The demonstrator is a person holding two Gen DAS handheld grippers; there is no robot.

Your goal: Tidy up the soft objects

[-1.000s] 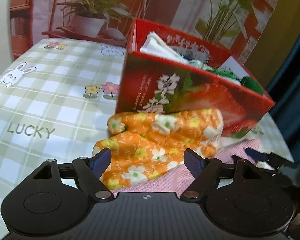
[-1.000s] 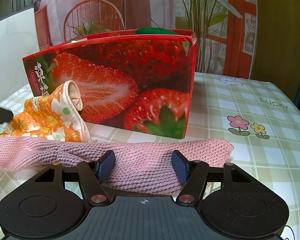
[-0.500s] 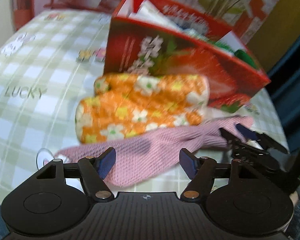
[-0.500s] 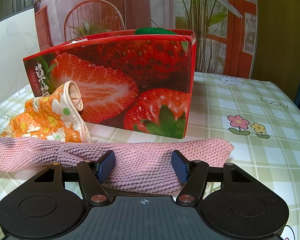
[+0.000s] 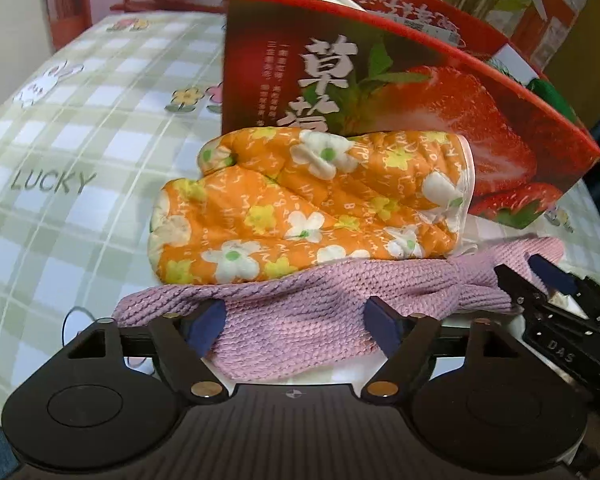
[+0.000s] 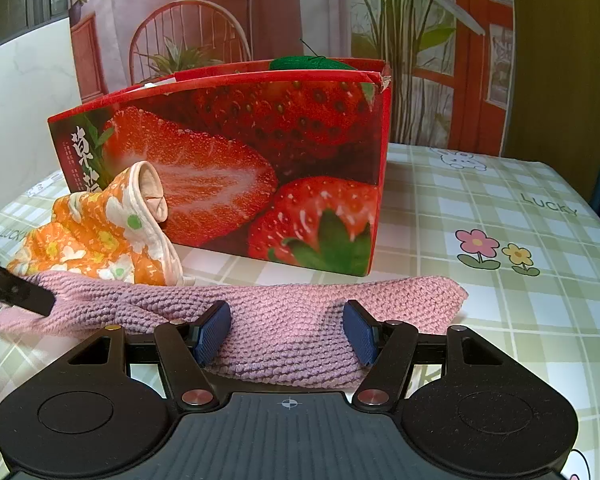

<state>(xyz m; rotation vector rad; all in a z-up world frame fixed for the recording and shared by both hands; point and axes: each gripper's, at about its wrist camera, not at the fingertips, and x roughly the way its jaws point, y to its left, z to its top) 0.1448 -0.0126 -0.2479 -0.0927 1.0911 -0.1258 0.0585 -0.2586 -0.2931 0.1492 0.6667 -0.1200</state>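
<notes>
A pink knitted cloth (image 5: 300, 320) lies flat on the table in front of an orange flowered oven mitt (image 5: 312, 204). Behind both stands a red strawberry box (image 5: 400, 92) with white and green soft things inside. My left gripper (image 5: 296, 326) is open, its pads either side of the cloth's left part. My right gripper (image 6: 288, 332) is open around the cloth (image 6: 284, 320) near its right end. The mitt (image 6: 100, 236) and box (image 6: 260, 160) also show in the right wrist view. The right gripper's fingers (image 5: 540, 280) show at the right of the left wrist view.
The table has a green checked tablecloth (image 6: 500, 208) with flowers, rabbits and the word LUCKY. A printed backdrop with a chair and plants (image 6: 188, 40) stands behind the table. The table's edge is close on the right.
My left gripper has moved down and forward onto the pink cloth, which now lies between its open pads. The right gripper has stayed still.
</notes>
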